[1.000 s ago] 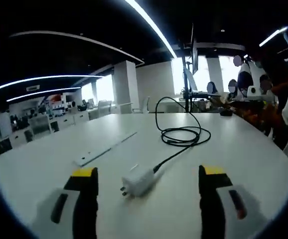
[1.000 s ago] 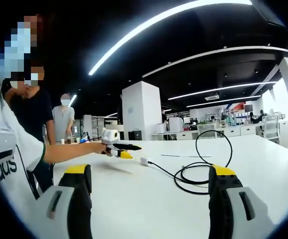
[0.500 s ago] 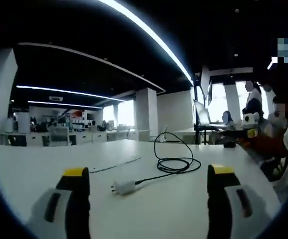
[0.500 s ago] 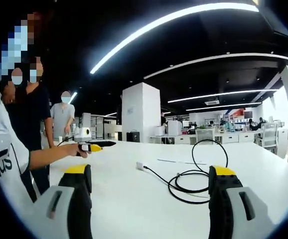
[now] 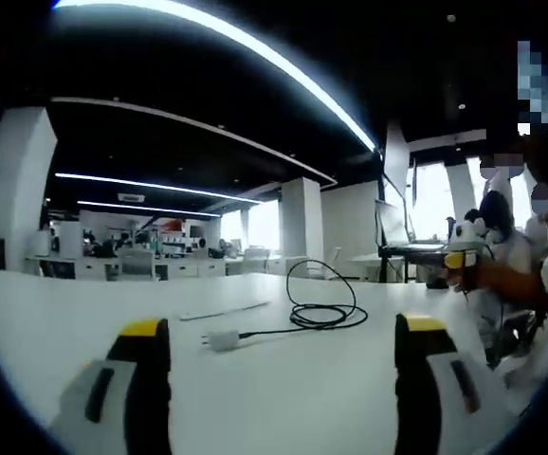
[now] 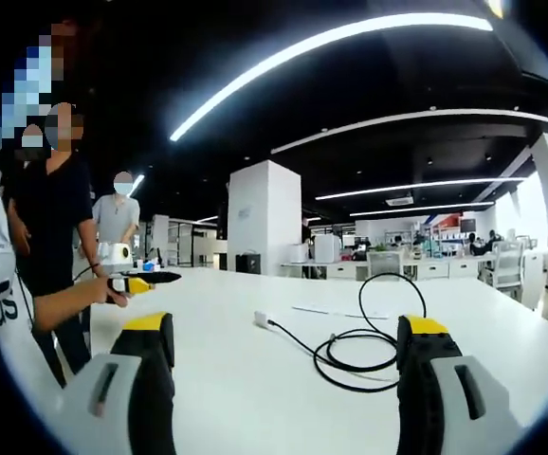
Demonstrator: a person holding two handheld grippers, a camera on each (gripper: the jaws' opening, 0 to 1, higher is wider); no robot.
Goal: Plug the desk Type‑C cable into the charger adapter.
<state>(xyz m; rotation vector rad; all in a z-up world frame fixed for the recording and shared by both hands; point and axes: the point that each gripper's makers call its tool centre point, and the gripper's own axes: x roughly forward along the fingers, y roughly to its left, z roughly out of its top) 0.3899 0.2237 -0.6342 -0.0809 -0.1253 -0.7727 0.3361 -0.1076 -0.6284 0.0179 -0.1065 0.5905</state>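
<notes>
**Cable looks seated in the adapter; check the joint before you back off**

The adapter (image 5: 222, 338) lies on the white table (image 5: 293, 398), ahead of your left gripper (image 5: 274, 327) and well apart from it. The black cable (image 5: 321, 316) runs from it to a loose coil beyond. From here the plug seems to be in, though the joint is too small to be sure.

Both sets of tongs are spread and hold nothing; your right gripper (image 6: 286, 327) hovers above the table too.

If you go back in, pinch the adapter body with one gripper and press the plug straight along its axis with the other.

There is open table all round. Mind the coil, the thin strip (image 5: 225, 310) behind the adapter, and people (image 6: 51, 204) near your left side
</notes>
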